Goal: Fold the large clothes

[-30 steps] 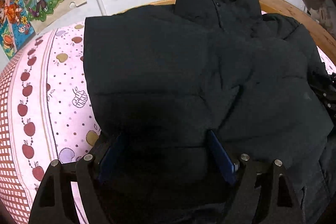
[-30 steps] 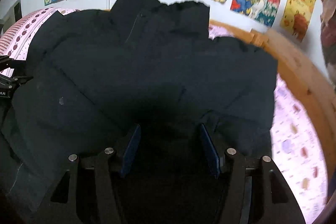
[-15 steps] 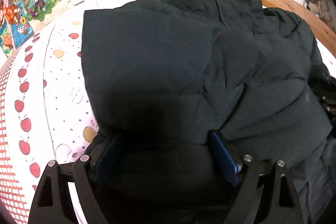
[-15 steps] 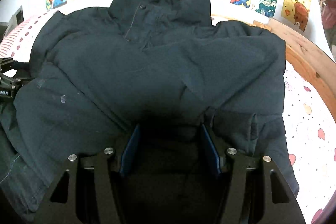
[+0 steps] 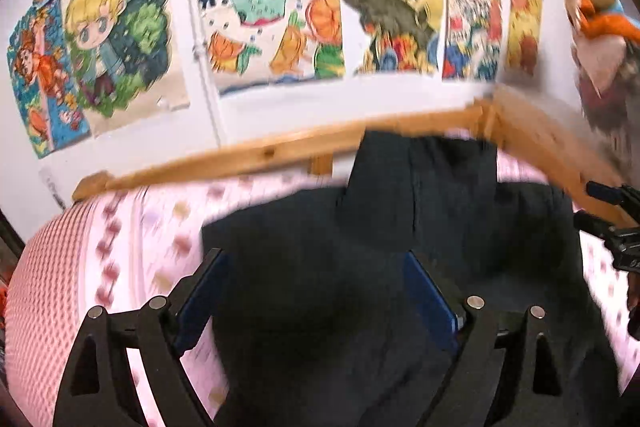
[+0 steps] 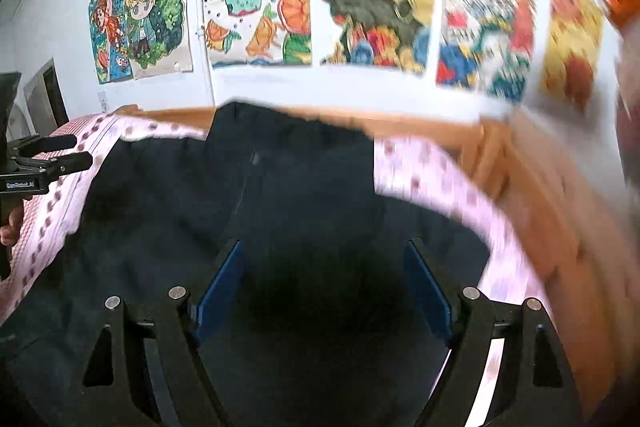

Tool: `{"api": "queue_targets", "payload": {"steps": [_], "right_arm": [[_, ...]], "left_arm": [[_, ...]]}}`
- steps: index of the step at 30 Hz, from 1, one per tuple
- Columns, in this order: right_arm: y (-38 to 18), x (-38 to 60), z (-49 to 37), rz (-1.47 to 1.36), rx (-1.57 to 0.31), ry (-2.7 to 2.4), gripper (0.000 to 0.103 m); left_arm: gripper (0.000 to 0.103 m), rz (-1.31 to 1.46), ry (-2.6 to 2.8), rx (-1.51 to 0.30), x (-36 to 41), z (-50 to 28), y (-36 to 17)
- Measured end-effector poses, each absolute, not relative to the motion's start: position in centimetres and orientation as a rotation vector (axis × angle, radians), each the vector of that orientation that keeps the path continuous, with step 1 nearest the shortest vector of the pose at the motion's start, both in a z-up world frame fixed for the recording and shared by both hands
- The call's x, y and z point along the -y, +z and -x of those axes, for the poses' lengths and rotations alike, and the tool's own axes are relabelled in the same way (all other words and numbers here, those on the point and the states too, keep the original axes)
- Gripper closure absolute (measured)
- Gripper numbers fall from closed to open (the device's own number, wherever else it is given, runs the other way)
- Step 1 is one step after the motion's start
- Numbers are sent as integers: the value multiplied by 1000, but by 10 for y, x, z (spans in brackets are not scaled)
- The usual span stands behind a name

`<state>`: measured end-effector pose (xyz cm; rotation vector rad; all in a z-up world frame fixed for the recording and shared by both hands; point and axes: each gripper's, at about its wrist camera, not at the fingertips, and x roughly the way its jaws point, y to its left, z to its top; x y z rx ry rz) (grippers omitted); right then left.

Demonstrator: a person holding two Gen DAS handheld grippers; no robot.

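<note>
A large black padded jacket (image 5: 360,247) lies spread on the pink patterned bed; it also shows in the right wrist view (image 6: 280,195), collar toward the wall. My left gripper (image 5: 316,267) is open with its blue pads wide apart over the jacket's lower left part. My right gripper (image 6: 326,259) is open over the jacket's lower right part. Neither holds cloth. The right gripper shows at the right edge of the left wrist view (image 5: 612,227); the left gripper shows at the left edge of the right wrist view (image 6: 36,163). Both views are motion-blurred.
The pink bedsheet (image 5: 100,267) with apple print covers the bed. A wooden bed frame (image 5: 280,151) runs along the far side and right (image 6: 532,179). Colourful drawings (image 5: 260,7) hang on the white wall. A stuffed toy (image 5: 608,39) hangs at the right.
Both grippers have tilted up and pulled back, so the wall and bed frame now fill the upper view. The jacket sits lower in both views. Both jaws stay open.
</note>
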<state>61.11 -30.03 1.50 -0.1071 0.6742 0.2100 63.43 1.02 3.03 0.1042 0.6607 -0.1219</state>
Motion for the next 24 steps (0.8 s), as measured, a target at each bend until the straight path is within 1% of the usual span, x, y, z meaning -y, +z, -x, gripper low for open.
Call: {"api": "queue_targets", "payload": {"steps": [3, 7, 10, 13, 16, 18, 19, 20, 21, 22, 23, 24], "right_arm": [[16, 290, -662, 104, -676, 216, 26], [15, 281, -703, 69, -663, 234, 26], [9, 286, -728, 29, -678, 247, 26], [2, 285, -755, 46, -700, 246, 27], [-10, 272, -779, 84, -755, 267, 27], [-18, 263, -789, 121, -790, 258, 27], [-21, 259, -793, 132, -805, 254, 27], [-25, 254, -798, 139, -823, 249, 33], [-27, 250, -800, 144, -830, 248, 48], [-27, 249, -801, 150, -831, 245, 54], [-28, 244, -800, 171, -828, 225, 60], [-28, 242, -800, 188, -825, 214, 71]], "left_arm": [[14, -67, -112, -637, 6, -672, 28], [14, -1, -159, -661, 17, -724, 3], [14, -38, -170, -681, 34, -762, -5], [14, -86, -174, -688, 47, -796, -8], [14, -70, -200, -750, 51, -822, -16], [19, -44, -228, -793, 50, -834, -24], [26, -35, -236, -806, 49, -837, -27], [37, -20, -243, -819, 49, -839, -31], [43, 12, -258, -832, 46, -841, -34], [53, 39, -272, -842, 45, -841, -36], [58, 75, -284, -850, 42, -840, -38], [59, 116, -290, -851, 39, -840, -39]]}}
